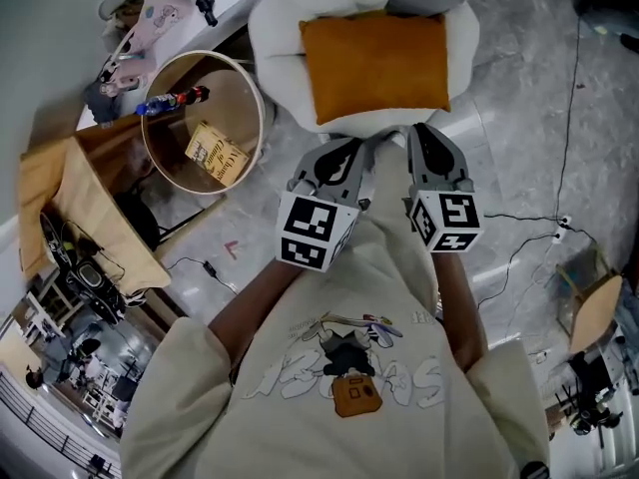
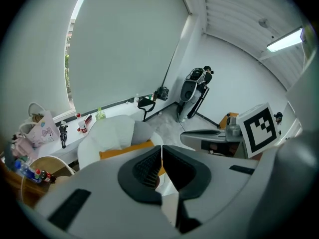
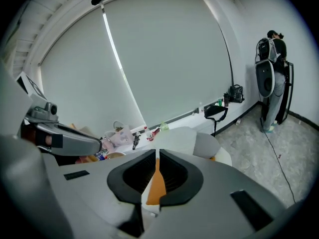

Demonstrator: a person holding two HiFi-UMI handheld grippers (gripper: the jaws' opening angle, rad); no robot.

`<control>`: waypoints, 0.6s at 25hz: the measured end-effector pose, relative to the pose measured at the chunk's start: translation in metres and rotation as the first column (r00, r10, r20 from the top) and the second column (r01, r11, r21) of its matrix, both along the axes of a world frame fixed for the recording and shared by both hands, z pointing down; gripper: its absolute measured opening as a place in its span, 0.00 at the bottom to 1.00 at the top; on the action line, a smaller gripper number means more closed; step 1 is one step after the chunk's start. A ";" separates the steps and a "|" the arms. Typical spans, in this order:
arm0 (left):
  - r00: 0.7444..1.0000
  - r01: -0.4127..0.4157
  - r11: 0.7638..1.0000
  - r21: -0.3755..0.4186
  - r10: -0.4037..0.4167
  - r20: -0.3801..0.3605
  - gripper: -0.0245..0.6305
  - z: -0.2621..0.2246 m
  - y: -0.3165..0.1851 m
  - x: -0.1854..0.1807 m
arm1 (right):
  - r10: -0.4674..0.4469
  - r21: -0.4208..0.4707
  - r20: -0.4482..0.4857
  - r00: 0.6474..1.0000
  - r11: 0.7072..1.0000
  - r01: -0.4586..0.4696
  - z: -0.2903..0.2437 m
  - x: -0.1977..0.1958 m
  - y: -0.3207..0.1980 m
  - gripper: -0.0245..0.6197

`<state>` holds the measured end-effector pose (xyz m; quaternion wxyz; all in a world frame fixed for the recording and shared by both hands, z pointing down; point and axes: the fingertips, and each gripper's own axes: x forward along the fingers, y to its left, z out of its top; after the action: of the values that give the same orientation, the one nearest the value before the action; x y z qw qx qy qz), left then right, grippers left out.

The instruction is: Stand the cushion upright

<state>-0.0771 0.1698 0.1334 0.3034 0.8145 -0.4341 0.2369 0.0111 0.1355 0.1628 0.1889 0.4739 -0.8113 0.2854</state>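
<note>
An orange cushion [image 1: 374,63] lies flat on the seat of a white armchair [image 1: 280,38]. Both grippers hover side by side just in front of the chair's near edge, short of the cushion. My left gripper [image 1: 351,148] is shut with nothing between its jaws. My right gripper [image 1: 420,131] is also shut and holds nothing. In the left gripper view the cushion [image 2: 124,151] shows as an orange strip beyond the closed jaws of the left gripper [image 2: 162,152]. In the right gripper view the right gripper [image 3: 157,159] points at the chair [image 3: 184,138], with a sliver of the cushion [image 3: 157,187] visible below the jaws.
A round wooden tub [image 1: 250,93] with a box and bottles inside stands left of the chair. A white ledge [image 1: 215,13] with clutter runs behind it. Cables [image 1: 524,238] trail over the grey floor at right, near a wooden seat [image 1: 596,312].
</note>
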 end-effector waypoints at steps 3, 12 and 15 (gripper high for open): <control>1.000 -0.003 1.000 0.002 0.003 0.025 0.05 0.009 -0.016 0.000 | 0.004 0.001 0.012 1.000 1.000 -0.004 0.008 -0.002 -0.014 0.08; 0.992 0.114 0.986 -0.125 -0.107 0.059 0.05 0.056 -0.046 0.014 | -0.019 -0.077 0.009 1.000 0.997 0.019 0.049 0.049 -0.035 0.08; 0.987 0.148 0.978 -0.150 -0.137 0.080 0.05 0.081 -0.053 0.027 | -0.013 -0.115 0.020 1.000 0.993 0.016 0.078 0.072 -0.045 0.08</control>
<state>-0.0504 0.1163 0.2148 0.3670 0.7465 -0.4817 0.2757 0.0829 0.0906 0.2408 0.2100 0.4535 -0.7988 0.3348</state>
